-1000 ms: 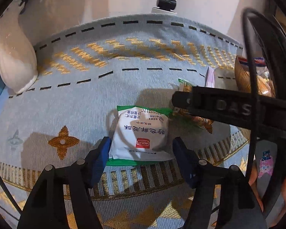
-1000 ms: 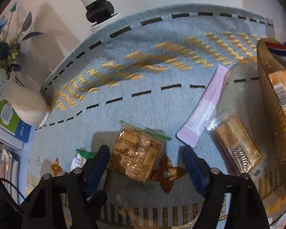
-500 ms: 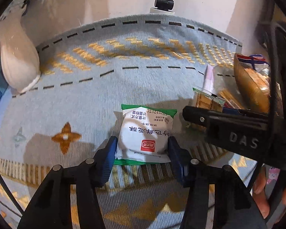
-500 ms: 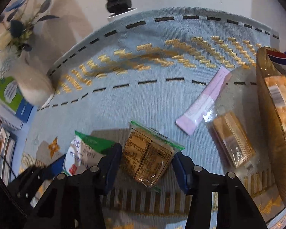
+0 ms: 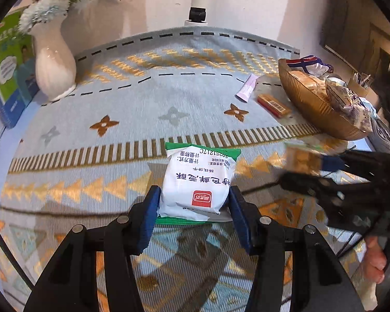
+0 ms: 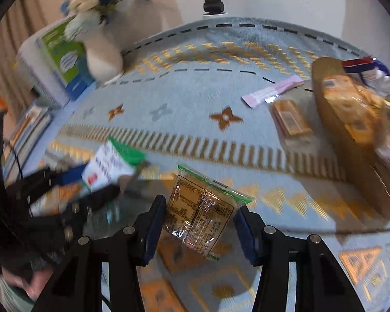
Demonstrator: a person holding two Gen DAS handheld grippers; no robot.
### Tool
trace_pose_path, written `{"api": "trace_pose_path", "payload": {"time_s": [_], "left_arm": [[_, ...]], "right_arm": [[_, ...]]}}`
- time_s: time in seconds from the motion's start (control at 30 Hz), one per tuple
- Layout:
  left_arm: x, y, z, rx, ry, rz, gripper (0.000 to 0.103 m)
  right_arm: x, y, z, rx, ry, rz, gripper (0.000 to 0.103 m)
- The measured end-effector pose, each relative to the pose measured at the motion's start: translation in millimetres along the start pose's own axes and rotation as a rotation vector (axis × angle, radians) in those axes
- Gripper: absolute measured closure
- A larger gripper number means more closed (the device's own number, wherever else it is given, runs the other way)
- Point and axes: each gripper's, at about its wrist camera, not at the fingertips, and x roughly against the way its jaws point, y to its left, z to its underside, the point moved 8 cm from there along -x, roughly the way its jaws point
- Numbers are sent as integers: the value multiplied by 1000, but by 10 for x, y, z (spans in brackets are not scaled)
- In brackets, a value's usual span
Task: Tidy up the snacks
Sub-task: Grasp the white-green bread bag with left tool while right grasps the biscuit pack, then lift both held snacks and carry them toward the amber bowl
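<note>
My left gripper (image 5: 193,208) is shut on a white snack packet with green ends (image 5: 197,182) and holds it lifted above the patterned cloth. My right gripper (image 6: 200,218) is shut on a clear packet of brown crackers (image 6: 201,213), also lifted. The white packet (image 6: 109,166) shows blurred at the left of the right wrist view. A gold bowl (image 5: 312,104) with several snacks stands at the right; it also shows in the right wrist view (image 6: 351,140).
A pink stick sachet (image 5: 247,88) and a brown cracker bar (image 5: 273,105) lie on the cloth beside the bowl. A white vase with flowers (image 5: 54,70) and a green-blue box (image 5: 5,67) stand at the back left. A white post (image 5: 199,15) stands behind the table.
Both grippers closed on their packets and lifted them off the cloth, pulling back toward the near edge of the table.
</note>
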Motion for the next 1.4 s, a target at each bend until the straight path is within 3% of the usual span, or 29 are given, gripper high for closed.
{"api": "trace_pose_path", "payload": {"time_s": [0.27,0.5,0.63,0.77,0.83,1.27,1.4], "left_arm": [[69,-27,20,-5,-62,-54,53],[148,6,25,15,-95,-44,53],[168,33,20,37,-105,-25,53],[174,14,26,29,-108,-34,53],[184,-6,30,19,-111,-39,53],[200,25,29,38,-116,-28,53],[200,21,24,39,-120,-24,53]], "right_arm": [[256,-260,447,2,31,18,53],[452,-455,499,-94,-28,-8,32],[530,-436,598,-131,-50,0,32],[427,-326,718,-154,-9,-3,32],[436,-307,701,-146,-36,28,32],[174,-175,384,-122,-37,11,32],[194,-155,462,-76,-40,76,32]]}}
